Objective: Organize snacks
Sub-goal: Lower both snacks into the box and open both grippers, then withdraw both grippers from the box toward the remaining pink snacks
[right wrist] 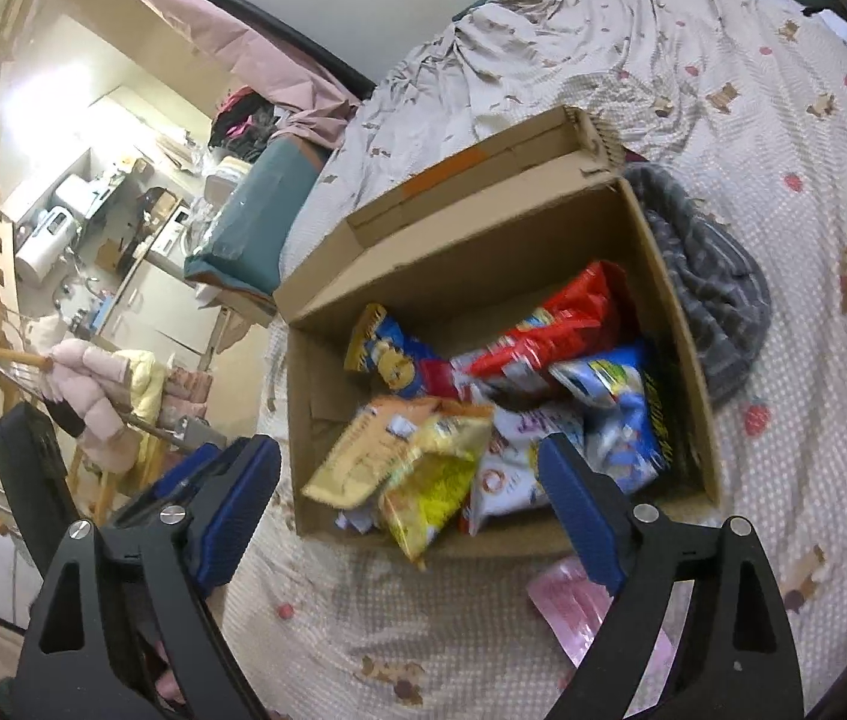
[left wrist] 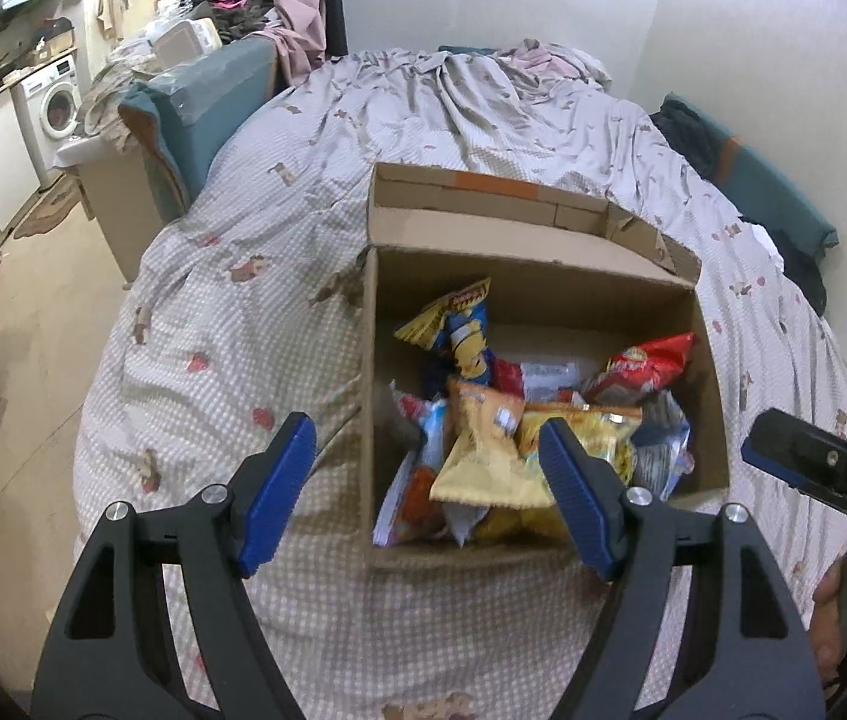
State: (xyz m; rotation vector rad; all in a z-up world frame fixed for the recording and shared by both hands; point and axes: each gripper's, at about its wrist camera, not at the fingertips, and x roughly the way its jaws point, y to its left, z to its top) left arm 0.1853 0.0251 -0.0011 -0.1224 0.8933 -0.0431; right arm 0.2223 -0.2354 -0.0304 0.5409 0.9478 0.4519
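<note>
An open cardboard box (left wrist: 549,267) (right wrist: 483,240) sits on a bed, packed with snack bags: a blue and yellow one (left wrist: 462,330) (right wrist: 390,354), a red one (left wrist: 645,369) (right wrist: 555,324), a pale yellow one (left wrist: 483,450) (right wrist: 375,456), a blue and white one (right wrist: 615,414). My left gripper (left wrist: 426,489) hovers open above the box's near left corner, nothing between its blue pads. My right gripper (right wrist: 408,510) also stands open and empty over the box's near edge; part of it shows at the right of the left wrist view (left wrist: 807,465).
The bed cover (left wrist: 231,324) (right wrist: 783,240) spreads around the box. A grey striped cloth (right wrist: 705,276) lies against the box's right wall. A pink packet (right wrist: 579,606) lies on the cover near the right gripper. Teal cushions (left wrist: 201,102), a washing machine (left wrist: 54,105) and clutter stand left.
</note>
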